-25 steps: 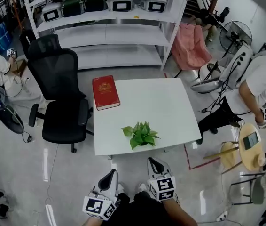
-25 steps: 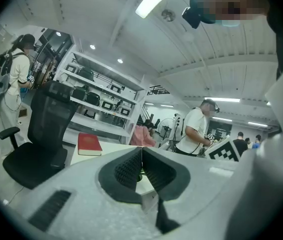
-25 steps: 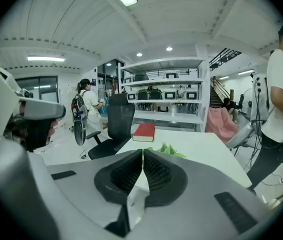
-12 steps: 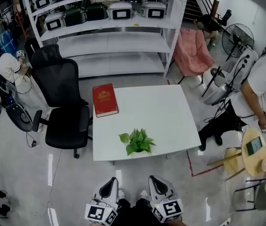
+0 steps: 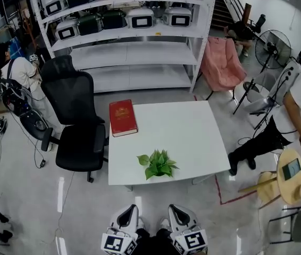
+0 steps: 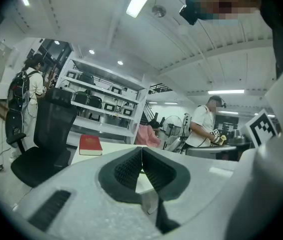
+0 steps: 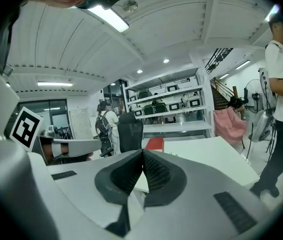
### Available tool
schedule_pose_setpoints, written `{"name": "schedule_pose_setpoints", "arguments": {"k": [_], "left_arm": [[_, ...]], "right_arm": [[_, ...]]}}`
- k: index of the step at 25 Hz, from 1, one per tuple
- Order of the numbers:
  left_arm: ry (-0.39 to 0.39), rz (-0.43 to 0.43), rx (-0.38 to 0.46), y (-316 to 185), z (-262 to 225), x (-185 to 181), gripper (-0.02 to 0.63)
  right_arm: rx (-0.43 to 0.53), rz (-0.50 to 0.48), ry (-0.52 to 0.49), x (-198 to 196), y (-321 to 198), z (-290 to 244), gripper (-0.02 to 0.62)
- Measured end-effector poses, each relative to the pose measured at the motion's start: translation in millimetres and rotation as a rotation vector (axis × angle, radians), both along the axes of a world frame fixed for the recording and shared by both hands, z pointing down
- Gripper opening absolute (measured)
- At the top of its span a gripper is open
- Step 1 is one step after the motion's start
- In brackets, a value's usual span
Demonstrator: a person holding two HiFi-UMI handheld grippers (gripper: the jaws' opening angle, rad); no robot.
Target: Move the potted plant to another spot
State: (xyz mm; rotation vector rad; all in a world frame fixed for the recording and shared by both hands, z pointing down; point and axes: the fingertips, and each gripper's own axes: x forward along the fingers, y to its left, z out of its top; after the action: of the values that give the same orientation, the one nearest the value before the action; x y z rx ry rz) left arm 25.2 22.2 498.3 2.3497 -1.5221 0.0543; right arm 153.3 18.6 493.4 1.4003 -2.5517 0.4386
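A small green potted plant (image 5: 157,164) stands near the front edge of the white square table (image 5: 193,132). Both grippers hang low in front of the table, well short of it. My left gripper (image 5: 131,212) has its jaws closed together with nothing between them, and so does my right gripper (image 5: 174,212). In the left gripper view the shut jaws (image 6: 141,151) hide the plant; the table edge (image 6: 96,145) shows behind them. In the right gripper view the shut jaws (image 7: 142,154) point at the table (image 7: 206,151), and a few leaves (image 7: 183,180) peek past them.
A red book (image 5: 123,117) lies at the table's back left corner. A black office chair (image 5: 76,126) stands to the table's left, white shelving (image 5: 124,41) behind it, and a pink chair (image 5: 222,62) at the back right. People stand at the left and right of the room.
The view has drawn back from the table: the plant and table sit a little farther from me. Both grippers have dropped lower toward the bottom edge, still shut.
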Motion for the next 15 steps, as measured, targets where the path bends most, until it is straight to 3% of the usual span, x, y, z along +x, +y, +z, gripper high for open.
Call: {"name": "schedule_pose_setpoints", "arguments": {"k": [15], "left_arm": [[-0.007,-0.004,-0.015,-0.9,5.8,6.0,0.017]], "right_arm": [[0.008,-0.009,0.002,3.1,-3.6,2.7,0.012]]}}
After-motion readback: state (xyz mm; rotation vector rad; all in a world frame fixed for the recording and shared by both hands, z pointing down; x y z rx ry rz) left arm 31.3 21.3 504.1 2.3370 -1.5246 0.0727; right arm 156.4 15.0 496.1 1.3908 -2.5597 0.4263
